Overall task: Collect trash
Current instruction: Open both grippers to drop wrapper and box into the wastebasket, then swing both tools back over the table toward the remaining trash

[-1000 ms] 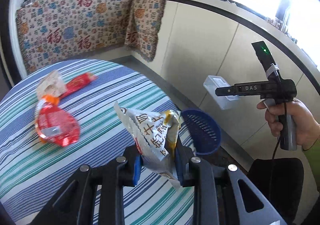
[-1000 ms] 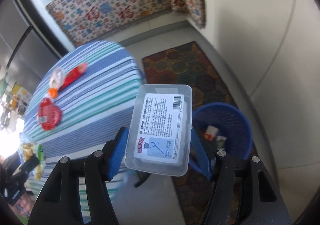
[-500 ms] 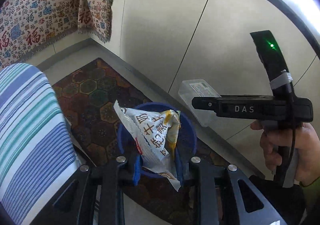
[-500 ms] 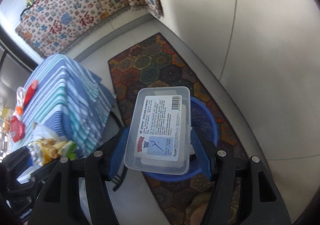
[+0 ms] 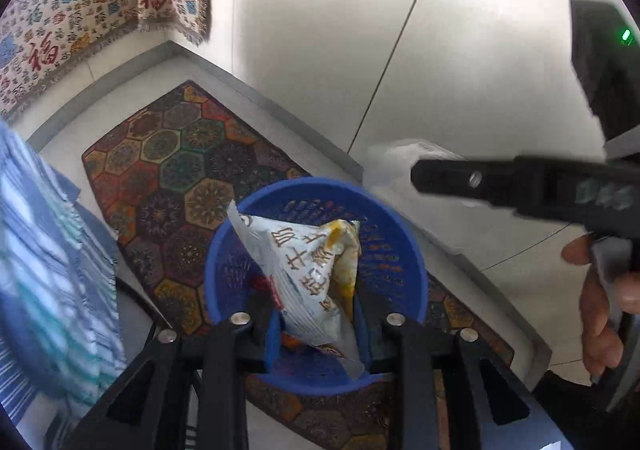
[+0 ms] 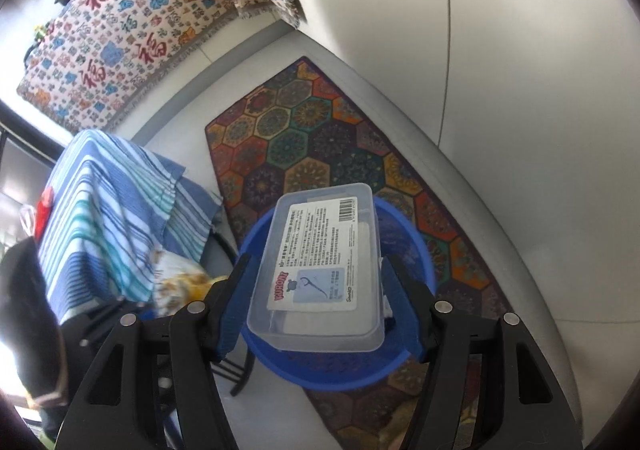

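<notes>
My left gripper [image 5: 316, 326] is shut on a crumpled white and yellow snack bag [image 5: 308, 262] and holds it over the blue mesh trash basket [image 5: 396, 234] on the floor. My right gripper [image 6: 318, 302] is shut on a clear plastic box with a printed label [image 6: 320, 266] and holds it above the same basket [image 6: 416, 246]. The right gripper also shows in the left wrist view [image 5: 416, 174], to the right above the basket, with the box [image 5: 392, 162] blurred at its tip. The snack bag shows at the left of the right wrist view [image 6: 176, 282].
The basket stands on a patterned hexagon rug [image 6: 312, 130] beside white cabinet fronts [image 5: 460, 50]. A table with a blue striped cloth [image 6: 108, 210] stands left of the basket, with a red wrapper [image 6: 44, 206] on it. A patterned cloth [image 6: 132, 22] hangs at the back.
Both grippers have swung away from the table and down over the blue basket, each still holding its item. The basket now looks larger and closer in both views.
</notes>
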